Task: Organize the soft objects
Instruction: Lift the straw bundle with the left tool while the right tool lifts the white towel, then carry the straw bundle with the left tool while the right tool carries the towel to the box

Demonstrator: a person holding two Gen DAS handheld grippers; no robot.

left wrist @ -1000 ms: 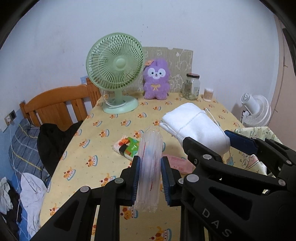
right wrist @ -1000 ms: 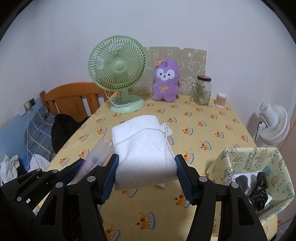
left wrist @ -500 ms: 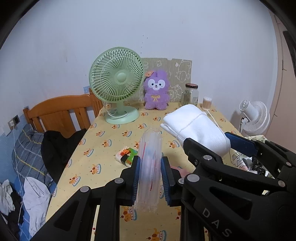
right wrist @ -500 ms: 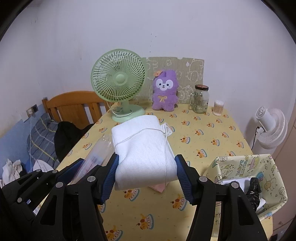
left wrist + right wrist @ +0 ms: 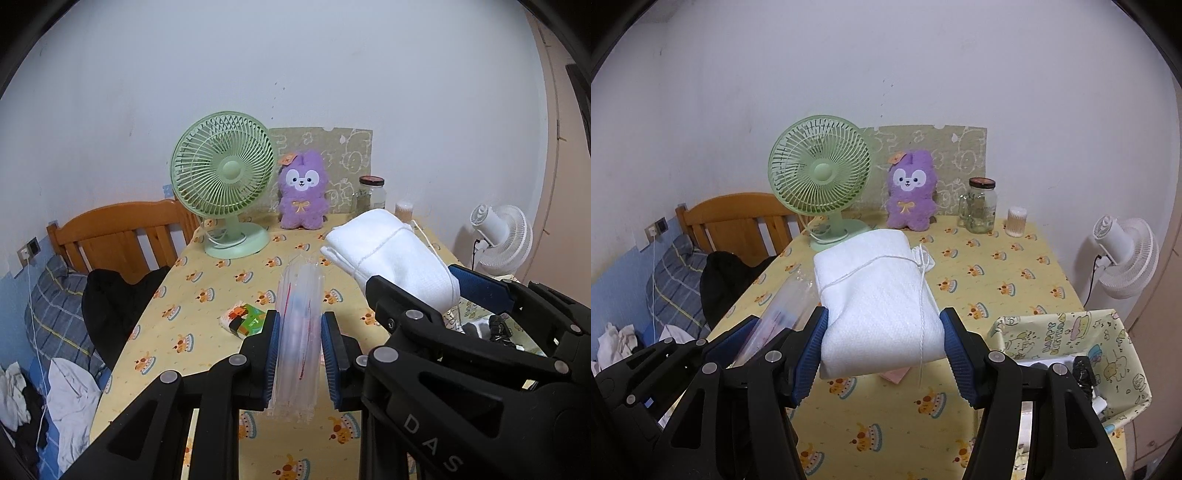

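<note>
White bundle (image 5: 875,295) hides pink item (image 5: 894,373) (mostly).

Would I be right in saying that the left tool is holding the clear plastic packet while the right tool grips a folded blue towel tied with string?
Not quite: the towel in the right tool is white, not blue, as the right wrist view shows. Only the tool's pads are blue. The rest stands: the towel is tied with string, and the left tool holds the clear plastic packet.

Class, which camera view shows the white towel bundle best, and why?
The right wrist view: the white towel bundle fills the middle, string visible across it, pinched between the right gripper pads. The left wrist view shows the towel bundle only side-on at the right, its lower end hidden behind the gripper.
</note>
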